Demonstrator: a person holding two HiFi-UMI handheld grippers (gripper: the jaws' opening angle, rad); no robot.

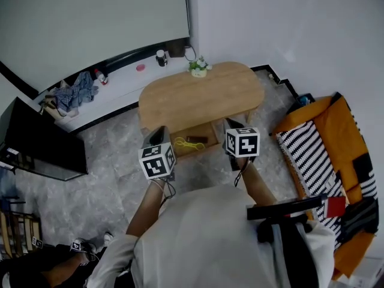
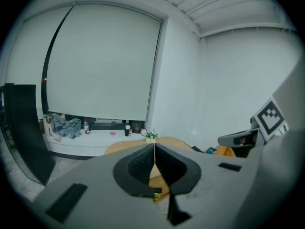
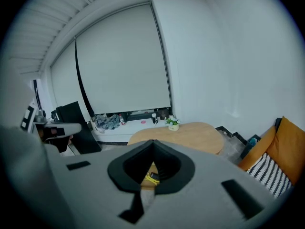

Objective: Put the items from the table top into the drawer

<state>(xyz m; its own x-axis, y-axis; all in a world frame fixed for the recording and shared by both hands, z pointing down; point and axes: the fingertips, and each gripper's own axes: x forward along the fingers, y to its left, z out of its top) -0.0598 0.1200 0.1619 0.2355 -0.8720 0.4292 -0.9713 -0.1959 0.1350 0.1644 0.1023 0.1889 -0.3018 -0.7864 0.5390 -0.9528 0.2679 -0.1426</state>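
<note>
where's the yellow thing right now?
Head view: the yellow thing lies in the open drawer below the table's near edge, about centre frame, right next to a dark brown item.

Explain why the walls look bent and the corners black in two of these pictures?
Left gripper view: wide-angle lens bows the window blind, black corners. Right gripper view: same bowing, ceiling slats curve. Head view: milder distortion, flat light, wooden table sharp.

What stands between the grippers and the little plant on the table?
Nothing visible. Only bare table lies between the plant and the left gripper and right gripper, both shut and empty. The drawer under the table's near edge is open, with a yellow thing and a dark one inside.
</note>
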